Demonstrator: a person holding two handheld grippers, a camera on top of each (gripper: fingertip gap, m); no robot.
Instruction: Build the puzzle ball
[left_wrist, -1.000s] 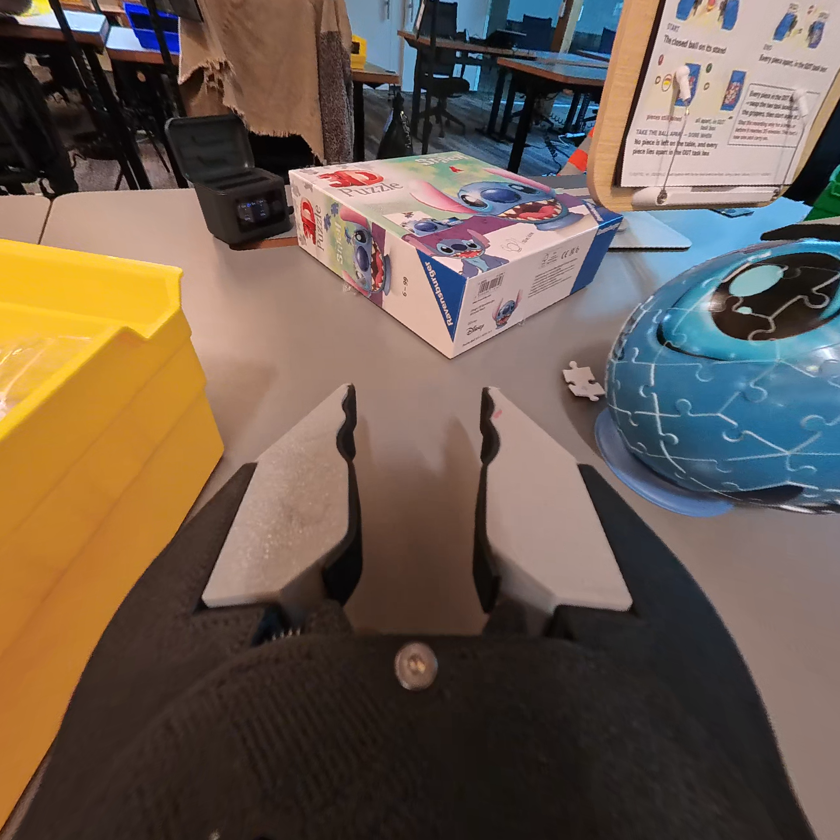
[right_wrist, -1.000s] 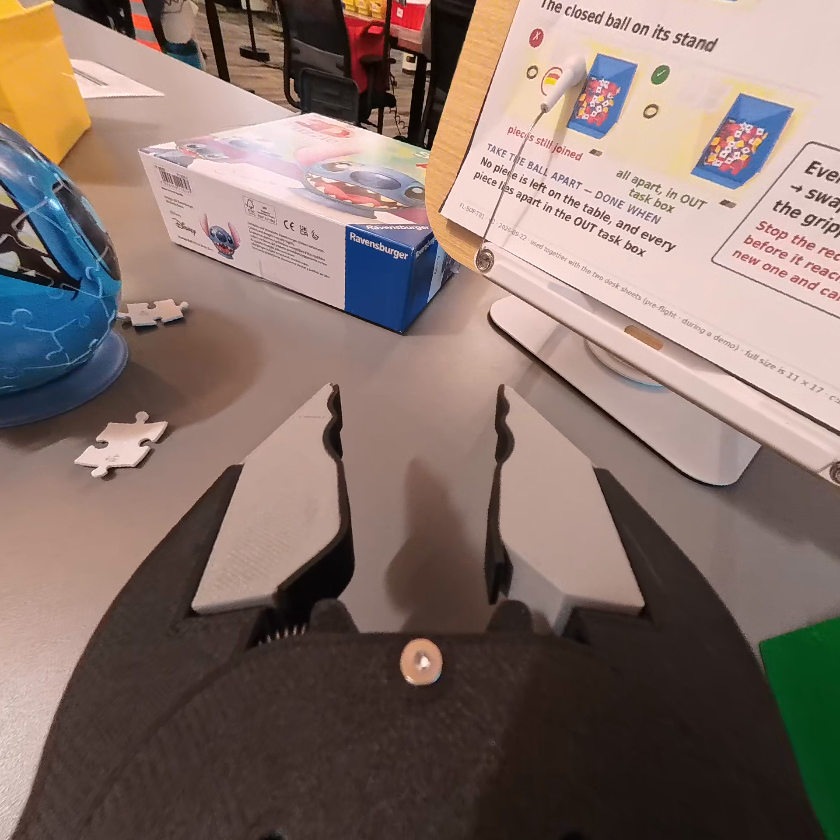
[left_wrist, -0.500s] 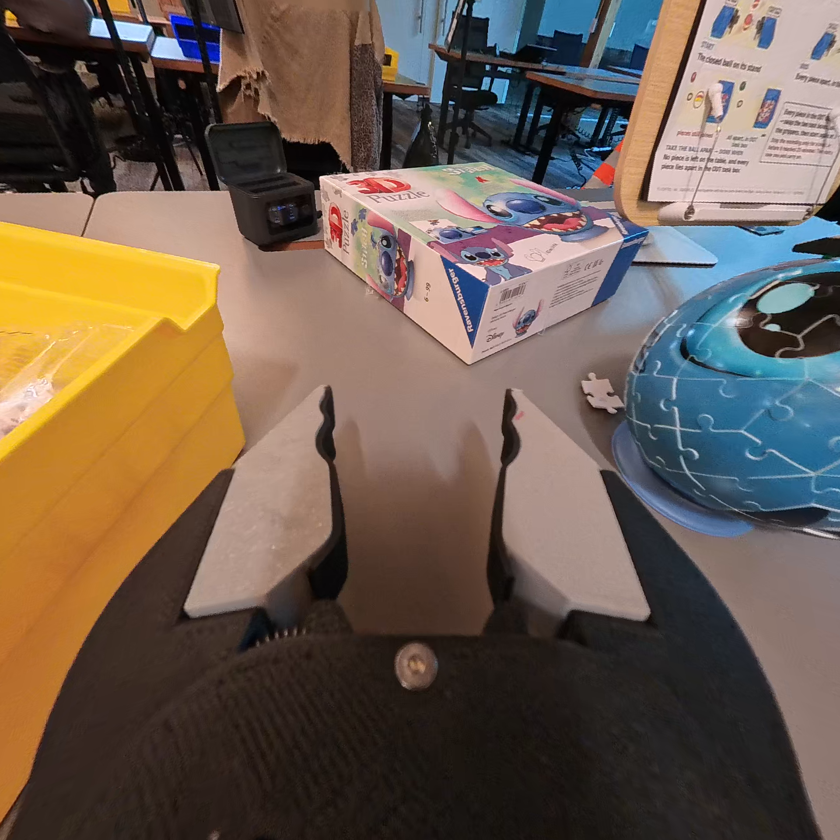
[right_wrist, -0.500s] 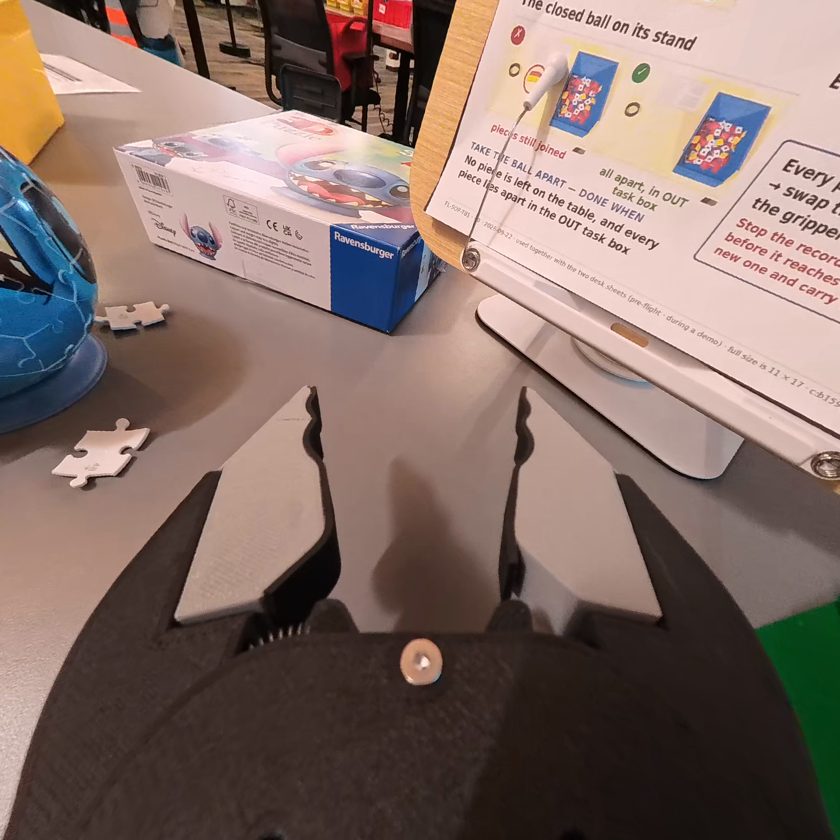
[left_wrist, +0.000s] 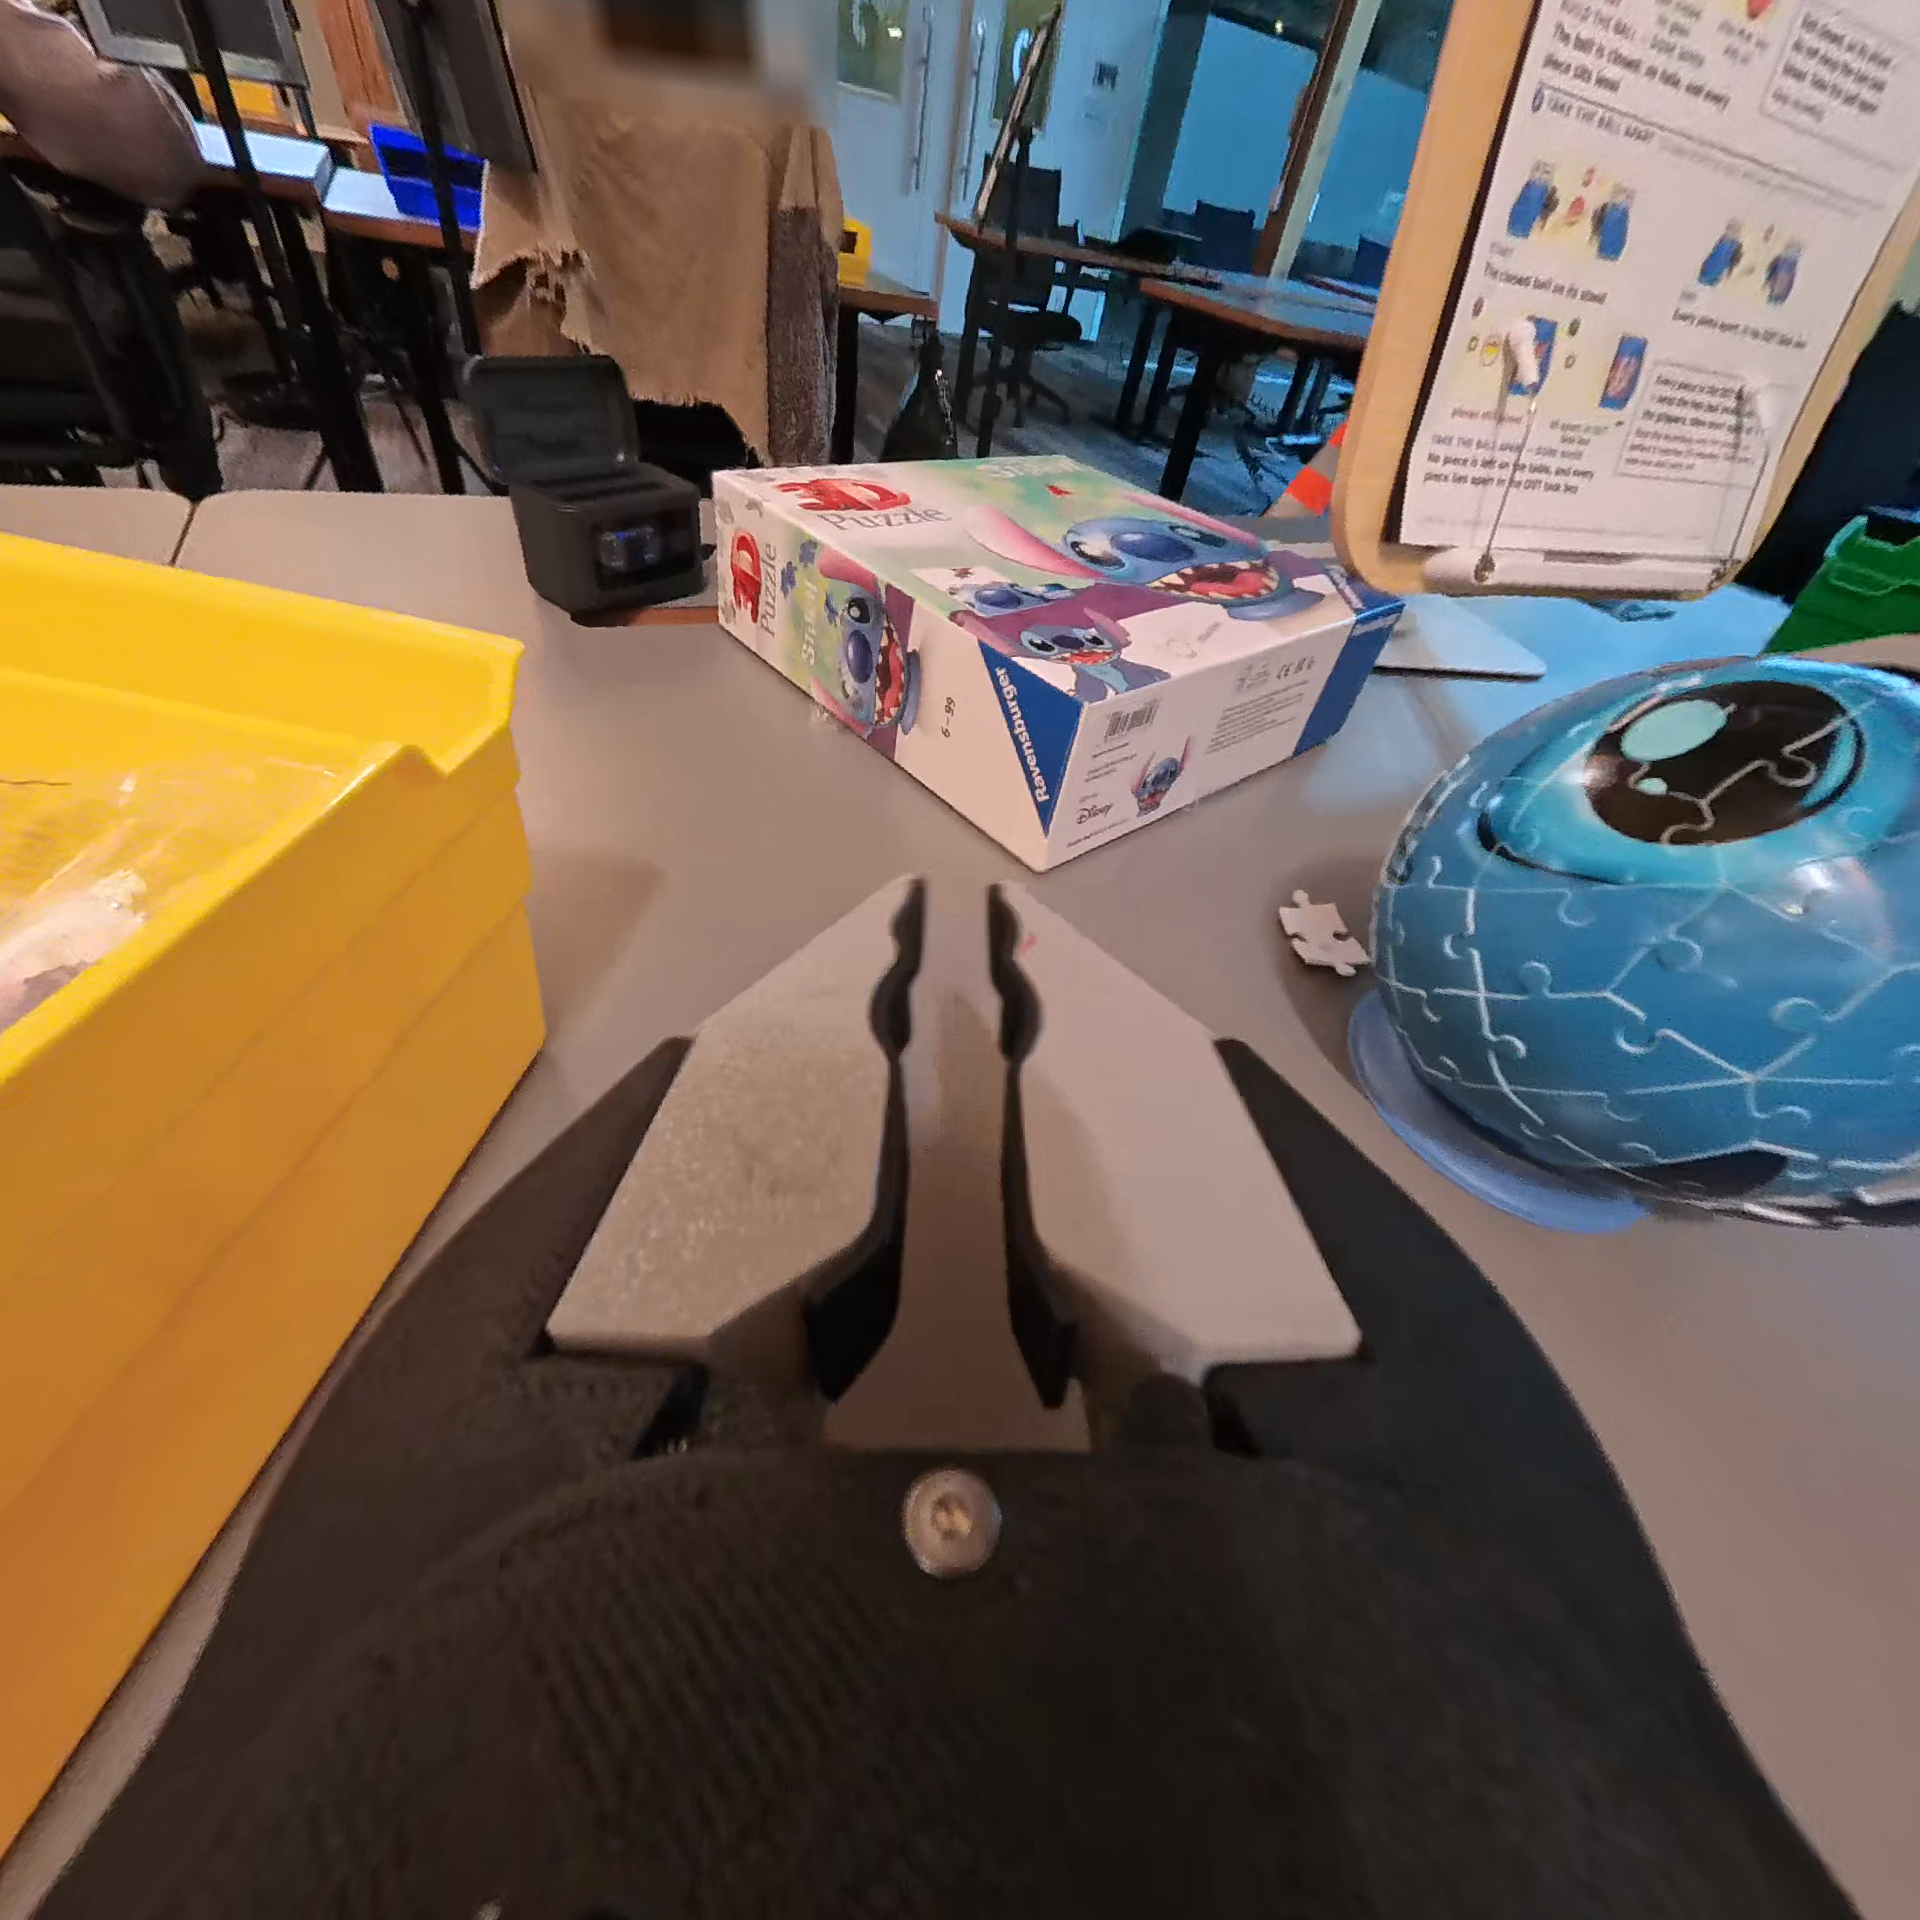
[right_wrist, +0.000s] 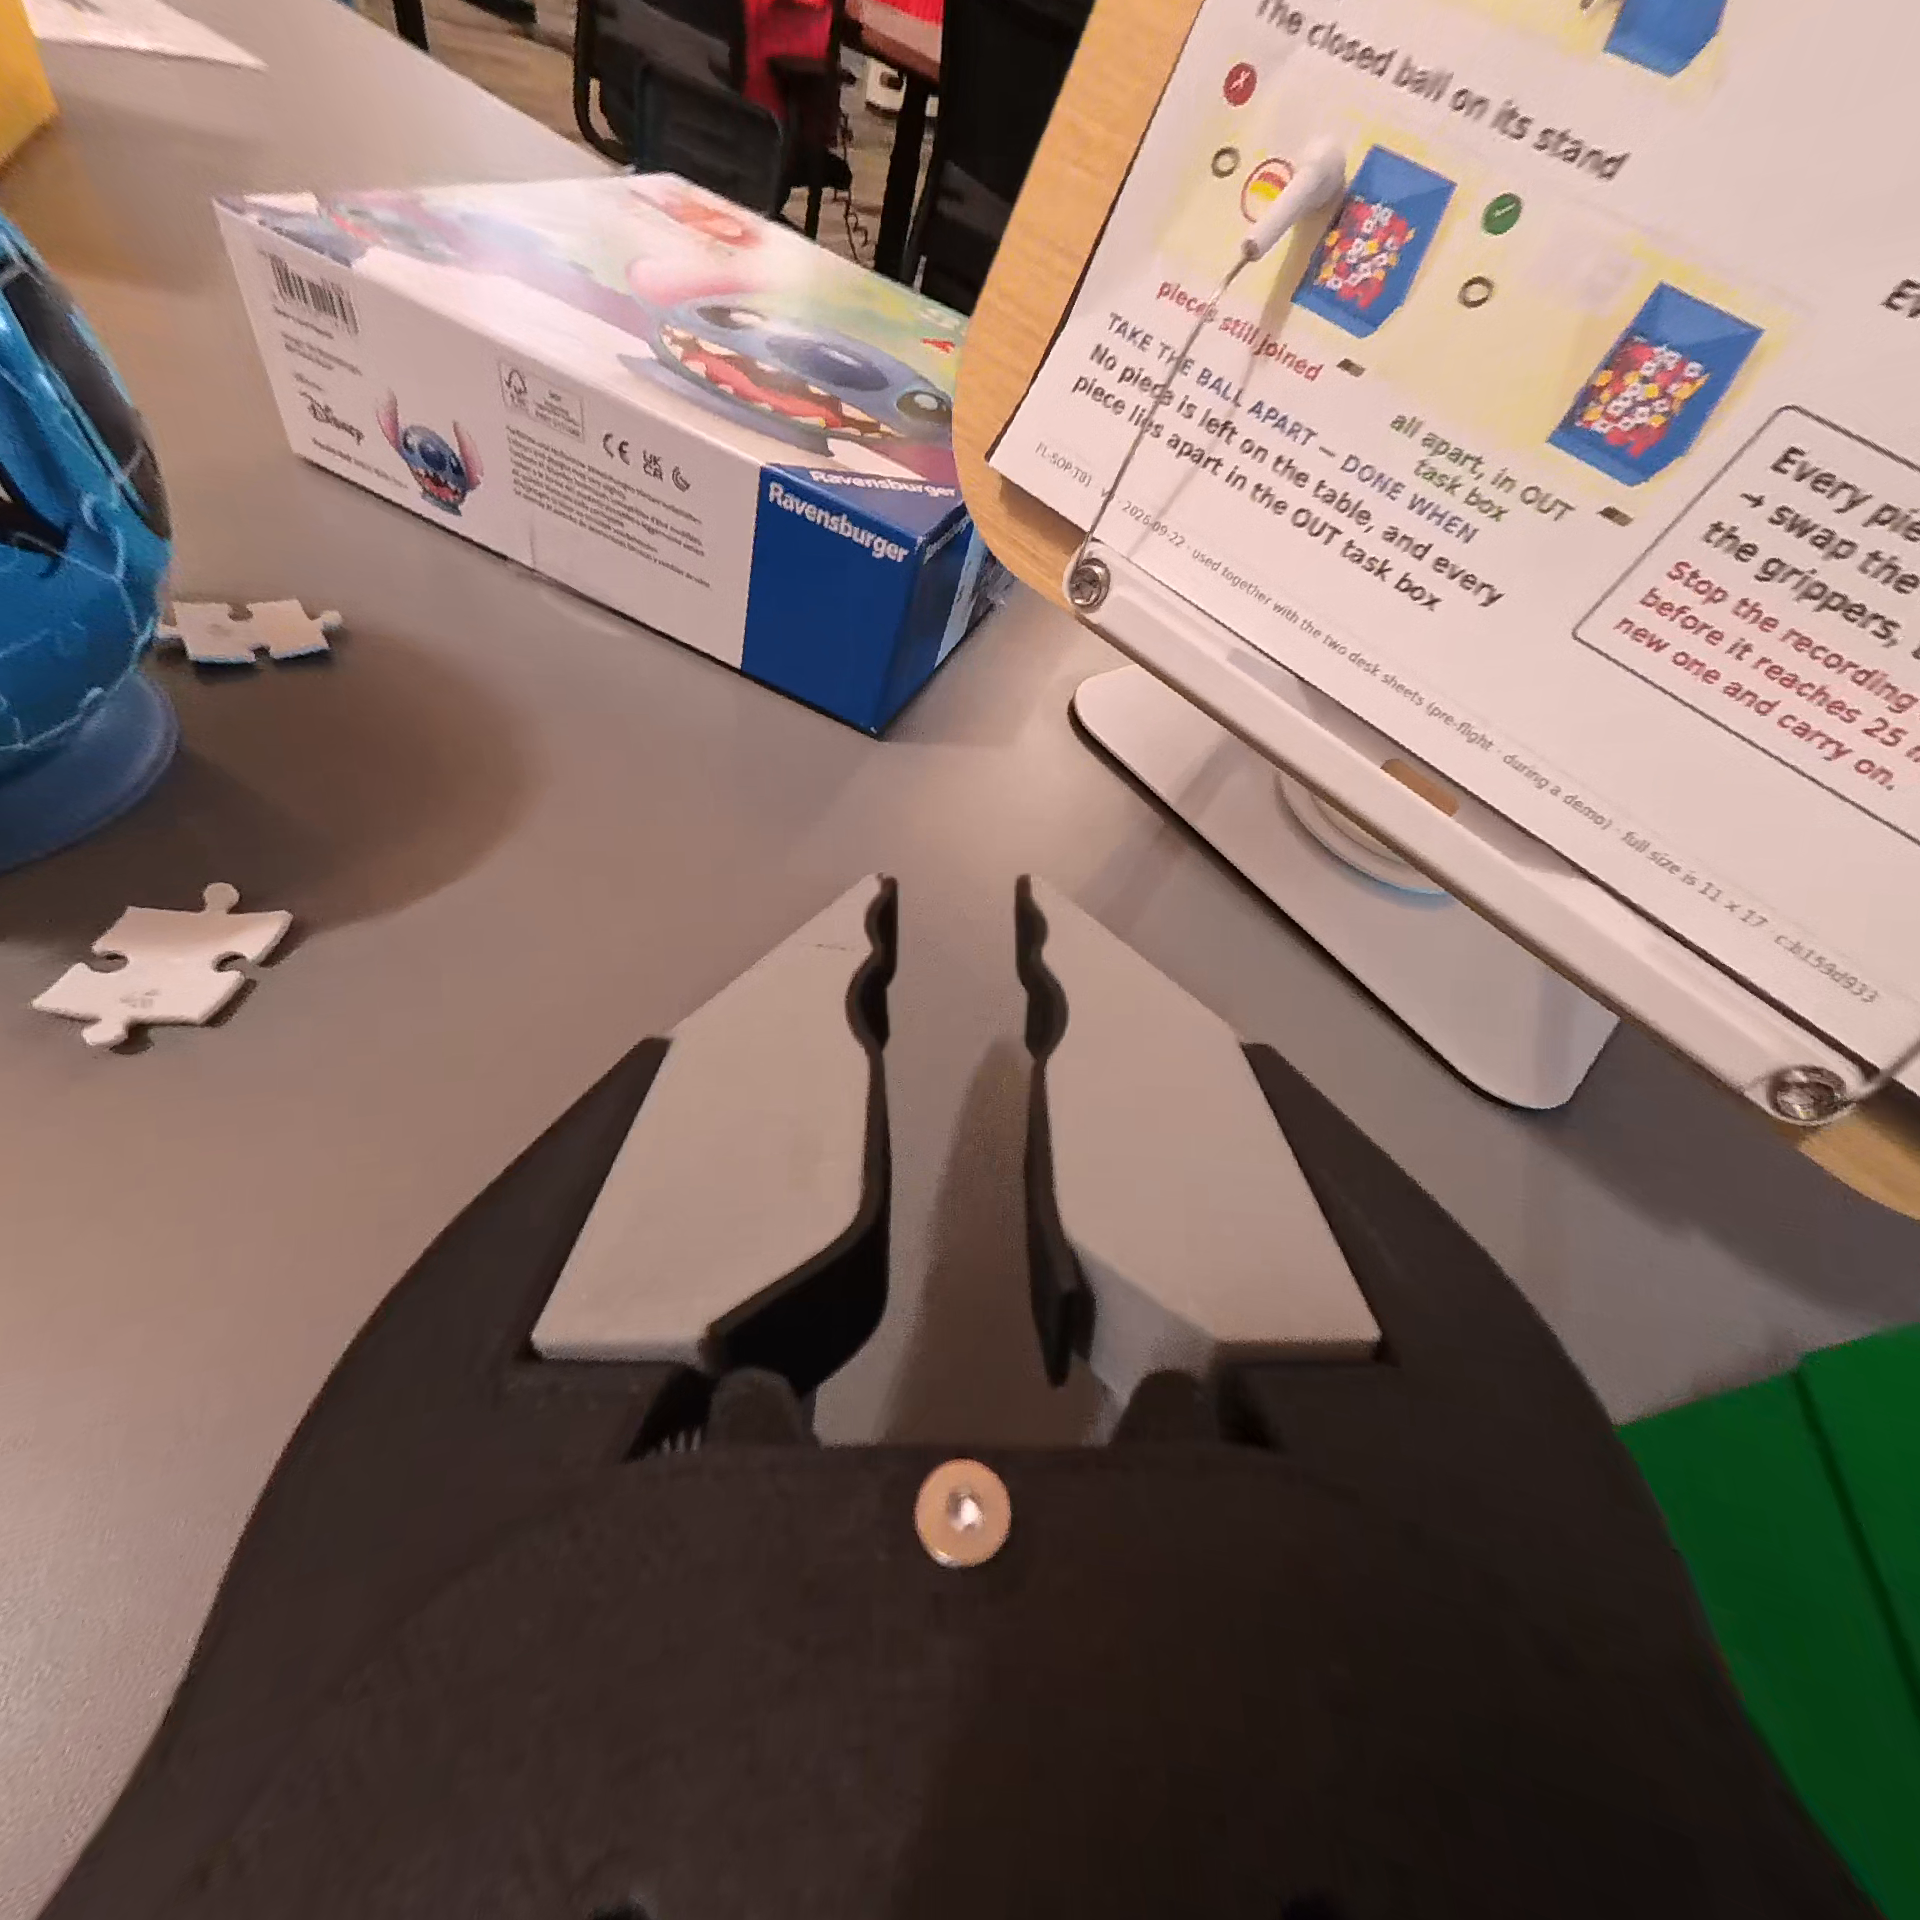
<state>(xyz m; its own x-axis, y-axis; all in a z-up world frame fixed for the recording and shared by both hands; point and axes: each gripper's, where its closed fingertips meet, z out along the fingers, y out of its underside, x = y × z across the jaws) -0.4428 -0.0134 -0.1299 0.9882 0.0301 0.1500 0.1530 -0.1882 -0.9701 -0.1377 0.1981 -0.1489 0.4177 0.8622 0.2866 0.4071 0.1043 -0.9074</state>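
Printed puzzle box (left_wrist: 1039, 665) near puzzle ball (left_wrist: 1662, 935); left hand-held gripper (left_wrist: 953, 904) and right hand-held gripper (right_wrist: 949, 894) both narrowly apart, empty

I see a grey table (left_wrist: 727, 790). On it lie a yellow bin (left_wrist: 249, 935) at left, a puzzle box (left_wrist: 1039, 644) far in the middle, a blue puzzle ball (left_wrist: 1662, 935) at right on its stand, and two loose pieces (right_wrist: 166, 971) (right_wrist: 249, 629) near the ball.

Left gripper (left_wrist: 954, 902) level, fingers nearly closed, narrow slit, empty. Right gripper (right_wrist: 949, 896) likewise, gap seemingly slightly wider, empty.
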